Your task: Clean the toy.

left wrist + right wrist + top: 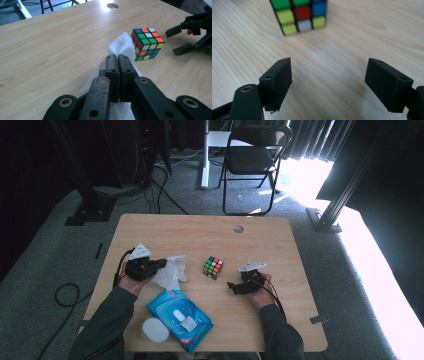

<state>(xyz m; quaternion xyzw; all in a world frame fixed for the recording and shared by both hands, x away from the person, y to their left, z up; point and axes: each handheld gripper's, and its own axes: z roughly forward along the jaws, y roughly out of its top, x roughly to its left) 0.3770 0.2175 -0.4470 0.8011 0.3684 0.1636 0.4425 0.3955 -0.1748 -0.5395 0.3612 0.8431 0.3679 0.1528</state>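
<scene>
Wipe [122, 45] pinched in left gripper [117, 58] fingers | right gripper [328, 82] spread, facing cube [299, 15]

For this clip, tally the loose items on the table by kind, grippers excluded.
White wipe, pinched in the left gripper: 1
Puzzle cube: 1
Blue wipes pack: 1
White round lid: 1
Total: 4

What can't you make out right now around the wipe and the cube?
- Wipe: its lower part sits behind the shut left gripper in the left gripper view.
- Cube: top cut off by the right gripper view's edge, blurred.
- Wipes pack: label too small in the high view.
</scene>
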